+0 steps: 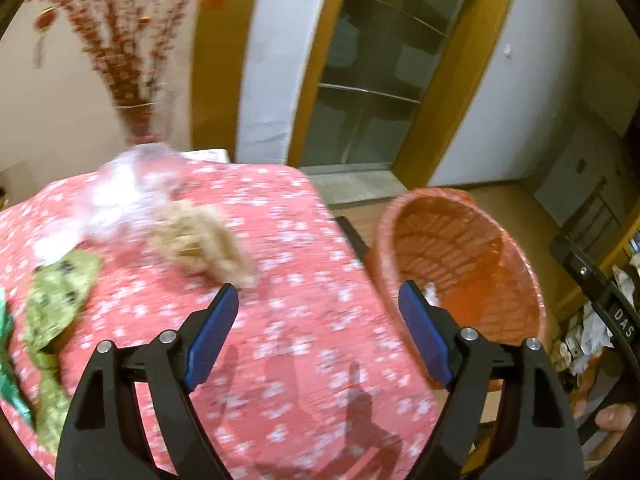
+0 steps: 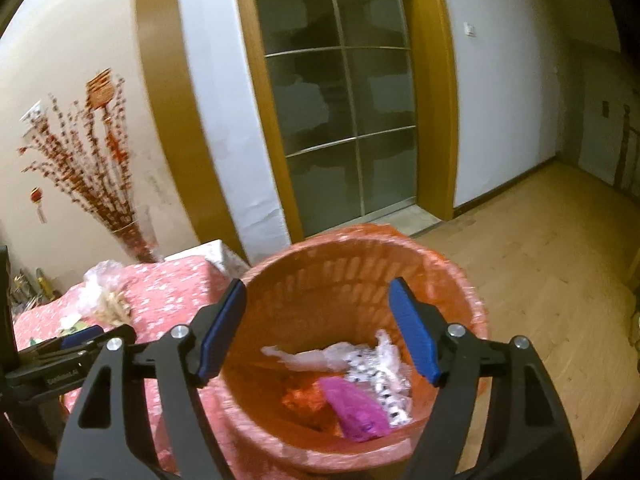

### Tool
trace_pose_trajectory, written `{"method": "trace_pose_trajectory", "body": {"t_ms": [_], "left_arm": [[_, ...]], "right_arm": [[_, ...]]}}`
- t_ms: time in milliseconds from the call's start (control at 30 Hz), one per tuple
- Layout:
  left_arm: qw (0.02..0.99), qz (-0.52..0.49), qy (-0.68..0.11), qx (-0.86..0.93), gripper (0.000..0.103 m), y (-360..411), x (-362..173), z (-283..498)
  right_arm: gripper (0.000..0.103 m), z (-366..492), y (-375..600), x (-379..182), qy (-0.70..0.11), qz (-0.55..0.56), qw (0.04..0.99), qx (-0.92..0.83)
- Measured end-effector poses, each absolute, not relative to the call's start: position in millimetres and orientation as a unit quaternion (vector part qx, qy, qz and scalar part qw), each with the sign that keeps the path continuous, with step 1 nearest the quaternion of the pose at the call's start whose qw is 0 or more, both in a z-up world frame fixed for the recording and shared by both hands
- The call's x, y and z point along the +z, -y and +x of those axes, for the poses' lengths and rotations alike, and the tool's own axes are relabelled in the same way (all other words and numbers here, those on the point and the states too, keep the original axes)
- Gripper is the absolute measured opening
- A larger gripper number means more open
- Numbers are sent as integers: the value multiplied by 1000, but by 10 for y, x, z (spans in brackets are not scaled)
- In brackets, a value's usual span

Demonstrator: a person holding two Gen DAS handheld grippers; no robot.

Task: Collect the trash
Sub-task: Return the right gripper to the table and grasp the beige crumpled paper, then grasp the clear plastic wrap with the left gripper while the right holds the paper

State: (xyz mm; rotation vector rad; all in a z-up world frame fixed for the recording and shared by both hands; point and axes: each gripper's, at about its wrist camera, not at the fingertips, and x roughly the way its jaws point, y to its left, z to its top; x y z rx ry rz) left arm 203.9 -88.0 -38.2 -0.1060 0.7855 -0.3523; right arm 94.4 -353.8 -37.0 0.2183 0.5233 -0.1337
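Tan crumpled wad [image 1: 202, 242] is lying just ahead-left of your wide-open, empty left gripper [image 1: 318, 316], long axis running diagonally; right gripper [image 2: 318, 320], gaping empty, is hovering over the basket [image 2: 472, 280].

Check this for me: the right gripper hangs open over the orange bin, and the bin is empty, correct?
Not quite. The right gripper does hang open over the orange bin, but the bin is not empty: the right wrist view shows a pink wrapper and clear plastic inside.
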Motion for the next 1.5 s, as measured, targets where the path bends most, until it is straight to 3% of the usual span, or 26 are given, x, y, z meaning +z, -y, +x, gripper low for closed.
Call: {"method": "trace_pose_trajectory", "body": {"t_ms": [667,1100,1267,1367,1433,1500], "left_arm": [[937,-88,-337,7,88,-823,-410,1673],[934,-112,-334,57,88,-1325,-455,1599],[934,-117,-331,59,88,-1403,-428,1622],[935,-118,-330,60,88,-1427,-418,1670],[935,-117,-330,60,88,-1434,-413,1681],[935,-115,-330,56,88,-1431,-406,1713]], "right_arm": [[73,1318,2091,-517,-301,62,949,77],[71,2018,1518,-701,-334,53,934,117],[57,2238,1323,-870,-370,26,920,127],[36,2287,1270,-984,-391,8,911,129],[16,2274,1264,-1033,-397,-4,909,127],[11,2231,1307,-1038,-394,-4,910,126]]}}
